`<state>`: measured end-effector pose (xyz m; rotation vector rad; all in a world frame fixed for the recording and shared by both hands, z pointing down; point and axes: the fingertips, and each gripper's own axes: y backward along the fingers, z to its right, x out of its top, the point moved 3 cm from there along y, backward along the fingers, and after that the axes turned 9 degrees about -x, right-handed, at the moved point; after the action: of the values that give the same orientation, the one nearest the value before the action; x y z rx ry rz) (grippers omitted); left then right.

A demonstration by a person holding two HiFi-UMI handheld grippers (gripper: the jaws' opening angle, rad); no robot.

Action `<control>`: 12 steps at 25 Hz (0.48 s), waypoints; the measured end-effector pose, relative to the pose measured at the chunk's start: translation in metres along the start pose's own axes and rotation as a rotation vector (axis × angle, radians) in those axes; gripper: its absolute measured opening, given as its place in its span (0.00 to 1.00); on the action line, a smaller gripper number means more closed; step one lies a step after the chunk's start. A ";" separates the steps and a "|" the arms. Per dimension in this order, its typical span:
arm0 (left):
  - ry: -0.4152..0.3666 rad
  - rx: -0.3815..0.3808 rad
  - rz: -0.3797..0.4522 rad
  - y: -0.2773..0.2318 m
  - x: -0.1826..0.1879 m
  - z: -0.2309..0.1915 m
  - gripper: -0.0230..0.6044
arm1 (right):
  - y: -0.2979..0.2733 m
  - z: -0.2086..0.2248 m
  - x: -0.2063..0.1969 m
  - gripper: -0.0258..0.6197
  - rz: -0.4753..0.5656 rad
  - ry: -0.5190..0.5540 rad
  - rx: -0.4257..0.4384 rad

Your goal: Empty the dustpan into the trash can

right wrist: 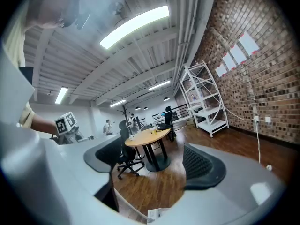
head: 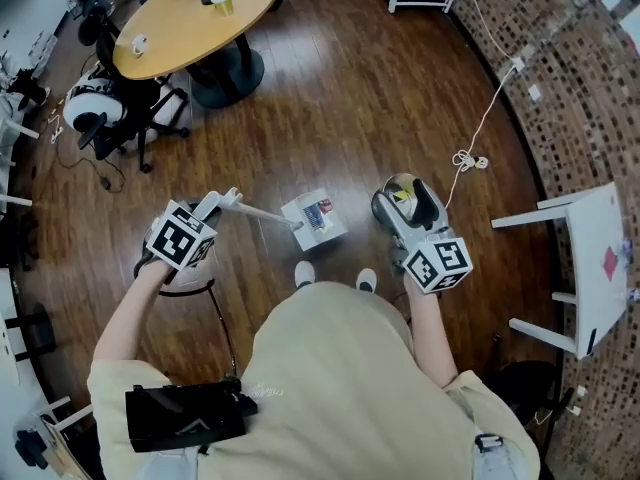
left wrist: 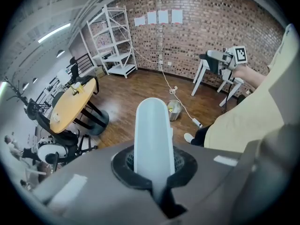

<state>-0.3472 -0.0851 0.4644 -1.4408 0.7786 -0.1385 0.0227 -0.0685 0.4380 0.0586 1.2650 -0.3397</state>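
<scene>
**Q:** Head view status?
**A:** The left hand-held gripper (head: pixel 215 206) gripped the dustpan (head: pixel 315 220) by its handle (head: pixel 262 213). The dustpan was at 9 o'clock of the trash can (head: pixel 402 193).
**Q:** Gripper views?
**A:** Left view: jaws clamped on the handle. Right view: the right hand-held gripper (right wrist: pixel 154 165) was open and empty. The dustpan was judged light and rigid; hold it at the handle end.

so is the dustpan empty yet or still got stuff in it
Not empty: in the head view coloured litter lies in the dustpan, which is beside the trash can, not over it.
</scene>
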 end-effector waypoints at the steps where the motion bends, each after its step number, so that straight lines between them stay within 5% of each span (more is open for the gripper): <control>1: -0.001 -0.006 0.005 0.004 0.009 0.002 0.04 | 0.005 0.007 0.002 0.66 0.008 -0.002 -0.015; 12: -0.130 -0.082 0.029 0.006 0.112 0.030 0.04 | 0.070 0.067 0.013 0.66 0.077 -0.046 -0.177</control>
<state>-0.2486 -0.1188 0.4130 -1.4992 0.7047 0.0098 0.1074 -0.0205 0.4366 -0.0517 1.2390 -0.1609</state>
